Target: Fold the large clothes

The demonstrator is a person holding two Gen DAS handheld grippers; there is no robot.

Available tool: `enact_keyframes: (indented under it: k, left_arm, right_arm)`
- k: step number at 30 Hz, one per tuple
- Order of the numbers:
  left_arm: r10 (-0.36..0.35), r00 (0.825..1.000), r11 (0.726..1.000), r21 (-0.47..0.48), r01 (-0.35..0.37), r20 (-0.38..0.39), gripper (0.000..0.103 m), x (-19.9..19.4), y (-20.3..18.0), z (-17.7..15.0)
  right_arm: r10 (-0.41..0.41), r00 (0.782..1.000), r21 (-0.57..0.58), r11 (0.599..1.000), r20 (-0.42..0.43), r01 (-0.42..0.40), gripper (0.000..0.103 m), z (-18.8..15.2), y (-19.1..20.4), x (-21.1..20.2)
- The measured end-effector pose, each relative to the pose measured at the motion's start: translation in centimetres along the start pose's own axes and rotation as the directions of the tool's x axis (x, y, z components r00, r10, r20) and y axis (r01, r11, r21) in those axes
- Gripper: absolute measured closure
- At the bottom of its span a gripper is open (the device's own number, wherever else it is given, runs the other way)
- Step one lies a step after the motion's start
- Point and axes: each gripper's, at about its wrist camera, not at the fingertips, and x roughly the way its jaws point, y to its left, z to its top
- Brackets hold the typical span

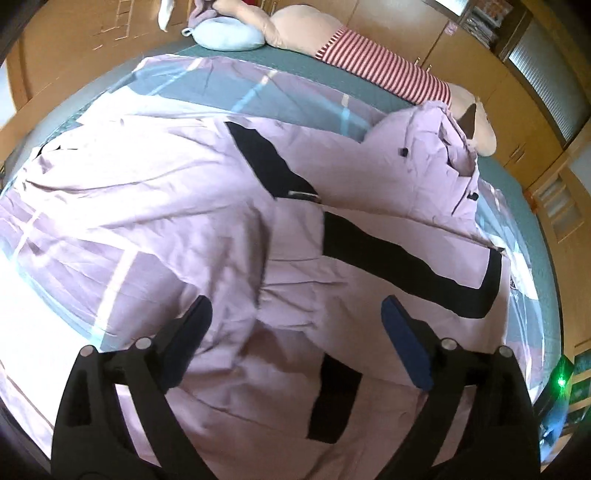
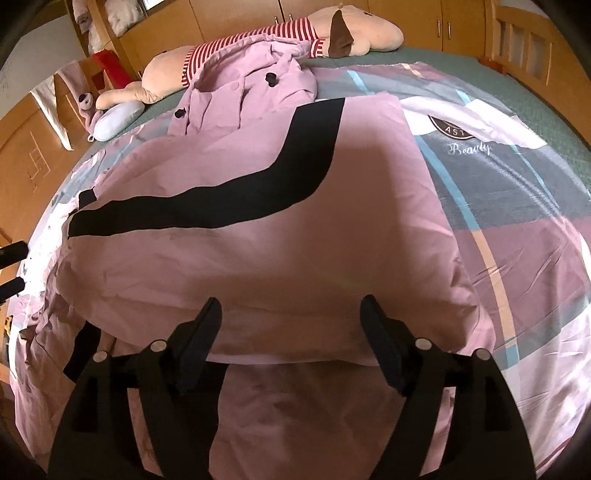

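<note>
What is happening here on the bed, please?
A person is folding a big pink coat with black stripes, using a handheld gripper in each hand. The coat lies spread on the patterned bed cover, its hood up near the long stuffed toy. One part is already folded over the rest. The left gripper and the right gripper both hang open just above the fabric; neither holds anything at this moment.
</note>
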Motion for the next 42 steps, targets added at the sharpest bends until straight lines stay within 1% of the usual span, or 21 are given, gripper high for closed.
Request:
enact_keyframes:
  k: [3, 4, 6, 8, 10, 11, 16, 19, 21, 23, 24, 26, 28, 29, 30, 32, 35, 37, 40, 41, 42]
  left_arm:
    - [-0.016, 0.999, 1.000, -0.006, 0.016, -0.040, 0.009, 1.0, 0.3, -0.6]
    - [-0.017, 0.998, 1.000, 0.004, 0.017, -0.063, 0.009, 1.5, -0.1, -0.8]
    - [-0.016, 0.996, 0.999, 0.037, 0.019, -0.084, 0.009, 2.5, -0.9, -1.6]
    - [0.007, 0.993, 0.997, 0.077, 0.002, -0.114, 0.009, 3.3, -1.8, -2.1]
    - [0.029, 0.988, 0.994, 0.112, -0.012, -0.151, 0.009, 4.2, -2.4, -2.5]
    - [0.036, 0.987, 0.993, 0.120, -0.017, -0.156, 0.009, 4.4, -2.5, -2.6]
    - [0.066, 0.994, 0.991, 0.122, -0.055, -0.083, 0.009, 2.9, -1.5, -1.5]
    - [0.103, 0.994, 0.985, 0.139, -0.099, -0.024, 0.005, 1.2, 0.5, 0.6]
    - [0.154, 0.985, 0.984, 0.078, -0.161, 0.082, 0.002, -0.4, 3.5, 2.2]
    - [0.234, 0.961, 0.972, -0.066, -0.227, 0.150, 0.002, -1.4, 8.1, 3.6]
    - [0.230, 0.959, 0.969, -0.124, -0.212, 0.162, 0.002, -1.5, 10.3, 4.1]
    - [0.201, 0.966, 0.966, -0.193, -0.169, 0.161, 0.002, -1.0, 13.7, 4.5]
    - [0.185, 0.977, 0.954, -0.258, -0.152, 0.109, 0.002, 0.4, 17.5, 5.1]
    - [0.146, 0.986, 0.950, -0.289, -0.116, 0.082, 0.002, 1.3, 19.5, 5.5]
    - [0.106, 0.992, 0.945, -0.317, -0.078, 0.073, 0.002, 1.8, 21.0, 5.9]
    - [0.080, 0.993, 0.922, -0.385, -0.041, 0.088, 0.002, 2.4, 23.4, 6.3]
    - [0.122, 0.978, 0.888, -0.459, -0.031, 0.169, 0.002, 2.5, 25.8, 6.5]
    - [0.149, 0.977, 0.885, -0.460, -0.063, 0.153, 0.002, 3.5, 26.9, 7.0]
    - [0.126, 0.987, 0.848, -0.528, -0.054, 0.103, 0.003, 5.7, 28.7, 6.8]
    - [0.121, 0.987, 0.833, -0.551, -0.042, 0.106, 0.003, 6.0, 29.3, 6.5]
    - [0.145, 0.980, 0.833, -0.551, -0.046, 0.137, 0.005, 5.9, 29.2, 6.3]
  right_arm:
    - [0.004, 0.996, -0.018, 1.000, 0.086, -0.003, 0.025, 0.1, 0.7, -1.7]
    - [-0.018, 0.992, -0.032, 0.999, 0.122, 0.022, 0.025, 0.2, 1.1, -2.3]
    - [-0.056, 0.989, -0.038, 0.997, 0.139, 0.062, 0.025, 0.2, 1.1, -2.3]
    - [-0.128, 0.990, -0.008, 0.992, 0.066, 0.129, 0.016, 0.2, 0.4, -0.5]
    - [-0.124, 0.992, 0.027, 0.992, -0.023, 0.125, 0.015, -0.2, -0.9, 1.7]
    - [-0.118, 0.993, 0.028, 0.993, -0.015, 0.119, 0.015, -0.2, -1.1, 1.7]
    - [-0.100, 0.993, 0.015, 0.995, 0.065, 0.099, 0.015, -0.2, -0.5, -0.1]
    - [-0.118, 0.992, 0.010, 0.993, 0.036, 0.118, 0.014, -0.3, -0.6, 0.2]
    - [-0.118, 0.993, 0.011, 0.993, 0.019, 0.118, 0.014, -0.5, -0.8, 0.8]
    - [-0.126, 0.992, -0.001, 0.992, 0.020, 0.126, 0.013, -0.7, -0.6, 1.1]
    - [-0.133, 0.991, -0.012, 0.991, 0.023, 0.133, 0.012, -0.8, -0.4, 1.1]
    - [-0.142, 0.989, -0.030, 0.989, 0.032, 0.142, 0.009, -1.0, -0.1, 1.3]
    - [-0.140, 0.989, -0.037, 0.989, 0.038, 0.142, 0.007, -1.3, -0.2, 1.4]
    - [-0.139, 0.990, -0.041, 0.989, 0.038, 0.140, 0.006, -1.4, -0.2, 1.6]
    - [-0.138, 0.990, -0.045, 0.989, 0.038, 0.139, 0.005, -1.4, -0.2, 1.7]
    - [-0.139, 0.989, -0.055, 0.988, 0.040, 0.141, 0.003, -1.4, 0.0, 2.0]
    - [-0.147, 0.988, -0.068, 0.986, 0.045, 0.150, 0.001, -1.6, 0.2, 2.2]
    - [-0.147, 0.988, -0.069, 0.986, 0.049, 0.150, 0.001, -1.6, 0.2, 2.2]
    - [-0.143, 0.989, -0.067, 0.987, 0.049, 0.146, 0.001, -1.6, 0.1, 2.3]
    - [-0.143, 0.988, -0.066, 0.987, 0.050, 0.146, 0.001, -1.7, 0.2, 2.3]
    - [-0.143, 0.988, -0.066, 0.987, 0.050, 0.146, 0.001, -1.7, 0.2, 2.3]
